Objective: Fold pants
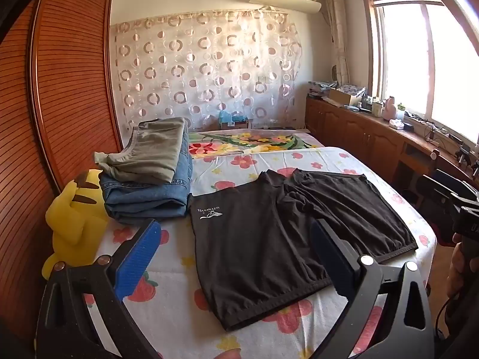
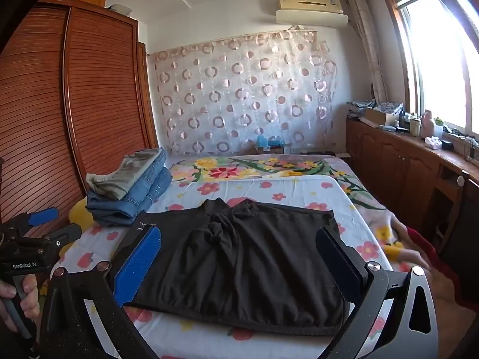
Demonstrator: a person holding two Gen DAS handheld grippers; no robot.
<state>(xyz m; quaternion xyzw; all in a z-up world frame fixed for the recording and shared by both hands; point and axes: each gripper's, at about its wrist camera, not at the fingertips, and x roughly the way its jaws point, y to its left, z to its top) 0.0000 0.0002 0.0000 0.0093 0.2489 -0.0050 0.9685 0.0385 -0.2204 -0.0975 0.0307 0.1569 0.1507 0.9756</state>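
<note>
Black shorts (image 1: 278,239) with small white logo. Sheet (image 1: 227,161) white, red and yellow flowers. Blue jeans (image 1: 149,191) under grey-green, maybe khaki, folded garment (image 1: 152,152). Yellow plush toy (image 1: 74,212). Blue finger pads (image 1: 136,258). Curtain (image 1: 206,71) sheer with pinkish circles.

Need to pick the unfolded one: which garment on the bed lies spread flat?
The black shorts, spread flat near both grippers; the olive garment and jeans sit folded, stacked.

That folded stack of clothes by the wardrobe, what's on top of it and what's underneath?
A grey-green garment lies on top of folded blue jeans, all resting on the flowered bed sheet. How many jeans are stacked, and anything beneath them, is covered.
</note>
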